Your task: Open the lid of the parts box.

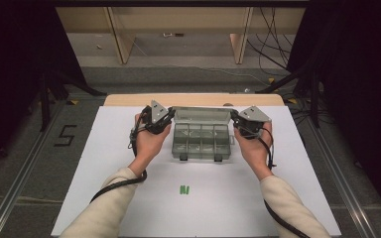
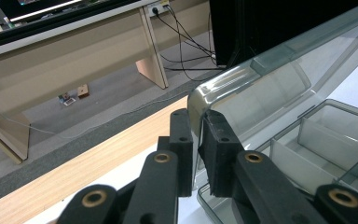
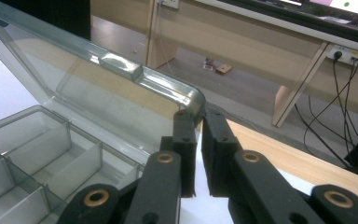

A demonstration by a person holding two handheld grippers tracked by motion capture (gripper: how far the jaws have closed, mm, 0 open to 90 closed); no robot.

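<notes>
I judge the step to be swinging the lid (image 1: 201, 114) of the clear box (image 1: 201, 141) on its hinge; I would move both hands evenly so it does not twist; the box sits mid-table on the white sheet (image 1: 104, 163). My left gripper (image 2: 196, 133) pinches the lid's left corner; my right gripper (image 3: 199, 122) pinches its right corner; the lid stands raised between them. Small green pieces (image 1: 184, 189) lie nearer me, well apart from the box.

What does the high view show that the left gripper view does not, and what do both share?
High view alone: the small green item on the white table sheet, both hands, and the right claw at the lid's far corner. Left gripper view alone: the left claw pinching the lid edge close up. Both: the clear compartment box with its lid raised.
</notes>
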